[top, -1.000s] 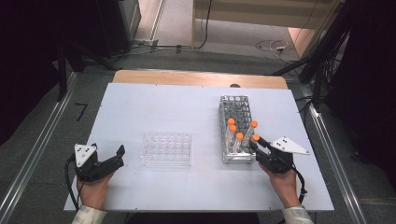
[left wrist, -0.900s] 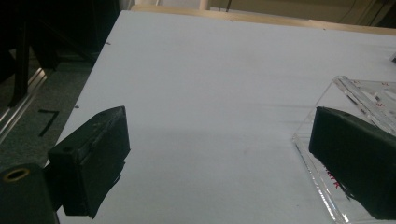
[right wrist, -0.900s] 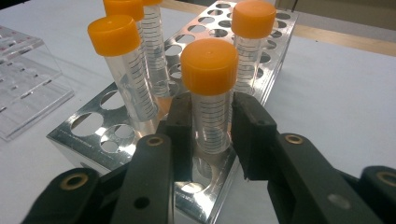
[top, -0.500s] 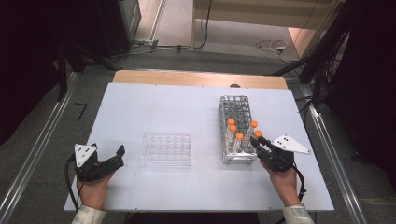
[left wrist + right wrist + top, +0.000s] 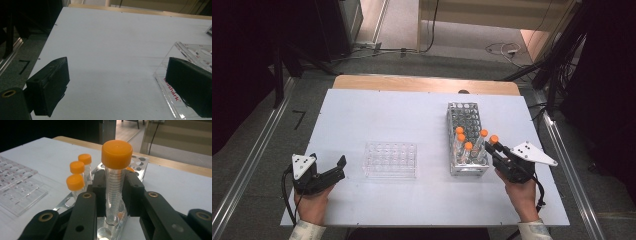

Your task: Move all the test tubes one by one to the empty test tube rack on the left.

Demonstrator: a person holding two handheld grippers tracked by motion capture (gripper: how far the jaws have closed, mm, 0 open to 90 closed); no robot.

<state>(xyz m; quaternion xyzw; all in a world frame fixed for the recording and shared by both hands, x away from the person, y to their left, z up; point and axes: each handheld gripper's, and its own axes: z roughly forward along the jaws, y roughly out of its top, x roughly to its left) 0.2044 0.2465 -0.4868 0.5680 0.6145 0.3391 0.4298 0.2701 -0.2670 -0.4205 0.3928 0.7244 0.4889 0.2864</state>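
Observation:
My right gripper (image 5: 493,148) is shut on a clear graduated tube with an orange cap (image 5: 493,139) at the near right corner of the metal tube rack (image 5: 466,112). In the right gripper view the jaws (image 5: 115,181) clamp that tube (image 5: 113,192) upright, its bottom end at a rack hole. Three other orange-capped tubes (image 5: 460,136) stand in the rack's near half, and they show at the left in the right gripper view (image 5: 77,167). My left gripper (image 5: 340,168) rests open on the table, just left of an empty clear plastic rack (image 5: 390,160). Its right finger (image 5: 190,85) overlaps that rack's corner (image 5: 197,51).
The white table (image 5: 402,115) has a wooden strip (image 5: 422,84) along its far edge. Metal rails (image 5: 252,160) run along both sides. Cables lie on the floor beyond the table. Bare tabletop (image 5: 112,37) stretches ahead of the left gripper.
The right gripper and the tube it holds have shifted slightly up and to the right in the high view. The left gripper has stayed put.

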